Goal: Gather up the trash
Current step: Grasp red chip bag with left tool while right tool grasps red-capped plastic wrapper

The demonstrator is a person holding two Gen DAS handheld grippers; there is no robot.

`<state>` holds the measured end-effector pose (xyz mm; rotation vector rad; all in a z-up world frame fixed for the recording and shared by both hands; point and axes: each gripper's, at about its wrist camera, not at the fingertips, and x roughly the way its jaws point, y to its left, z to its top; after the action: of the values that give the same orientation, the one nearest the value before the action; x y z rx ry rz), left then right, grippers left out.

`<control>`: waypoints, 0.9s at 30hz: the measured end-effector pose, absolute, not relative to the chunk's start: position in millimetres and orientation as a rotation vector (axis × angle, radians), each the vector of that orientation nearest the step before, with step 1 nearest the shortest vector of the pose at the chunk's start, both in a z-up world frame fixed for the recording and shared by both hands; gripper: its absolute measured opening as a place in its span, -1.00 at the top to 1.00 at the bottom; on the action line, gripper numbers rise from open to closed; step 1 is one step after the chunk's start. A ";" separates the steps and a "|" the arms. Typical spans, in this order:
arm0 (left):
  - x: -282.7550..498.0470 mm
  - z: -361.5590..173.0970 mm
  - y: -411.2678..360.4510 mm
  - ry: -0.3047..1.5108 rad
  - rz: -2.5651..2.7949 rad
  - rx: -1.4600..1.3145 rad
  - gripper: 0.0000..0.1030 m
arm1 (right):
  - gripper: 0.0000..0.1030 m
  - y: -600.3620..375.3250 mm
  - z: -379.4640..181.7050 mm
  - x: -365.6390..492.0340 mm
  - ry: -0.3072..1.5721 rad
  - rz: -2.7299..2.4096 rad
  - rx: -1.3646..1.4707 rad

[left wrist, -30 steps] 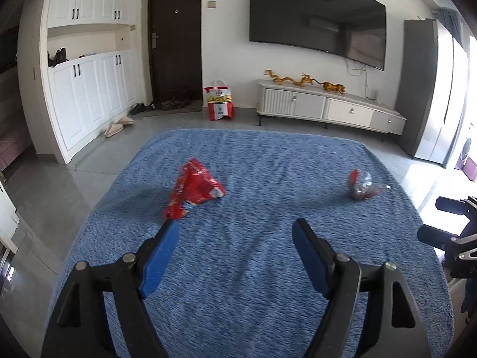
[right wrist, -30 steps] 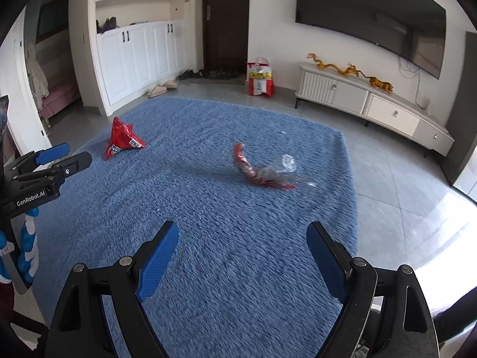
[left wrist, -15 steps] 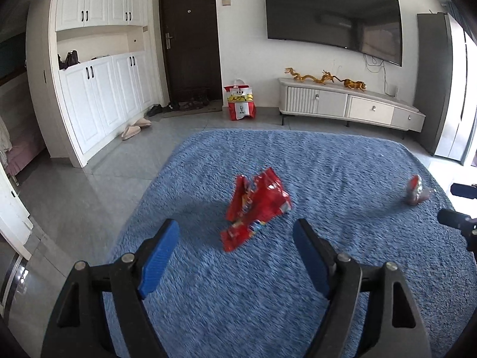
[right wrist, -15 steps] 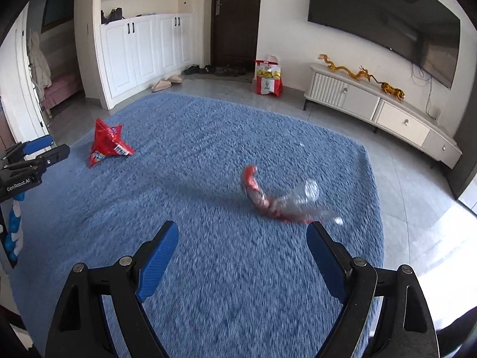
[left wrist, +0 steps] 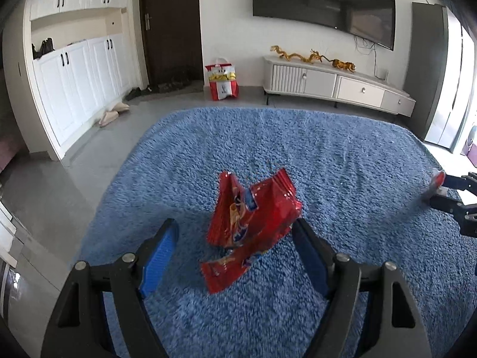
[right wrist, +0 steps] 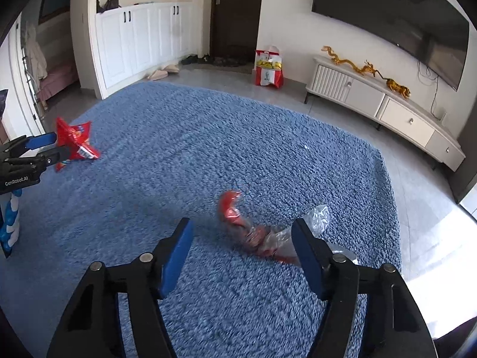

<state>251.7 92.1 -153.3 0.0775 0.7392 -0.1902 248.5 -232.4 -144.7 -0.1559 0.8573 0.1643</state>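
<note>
Blue shaggy rug (left wrist: pixel 342 155) fills both of my wrist views, laid over a grey tiled floor (left wrist: pixel 59 179). My left tool (left wrist: pixel 235 243) has its blue-padded fingers spread wide around a crumpled red foil snack bag (left wrist: pixel 253 223), which lies on the rug near its left edge; the bag's right side sits against the right finger, apart from the left one. My right tool (right wrist: pixel 241 243) is also spread wide, nothing gripped, over a crumpled clear plastic wrapper with red print (right wrist: pixel 259 232) lying on the rug near its right edge, partly hidden behind the right finger. Beyond the rug's far edge, a red and white paper carrier bag (left wrist: pixel 222 82) stands on the floor beside a low white media cabinet (left wrist: pixel 337 85).
</note>
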 end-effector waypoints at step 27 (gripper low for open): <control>116.5 -94.1 73.2 0.645 -0.216 0.143 0.89 | 0.72 -198.7 -67.5 115.1 0.722 0.405 -0.128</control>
<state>116.5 73.2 -94.1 0.1426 0.6447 -0.2162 115.1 -198.7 -67.5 -0.1278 0.7223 0.4053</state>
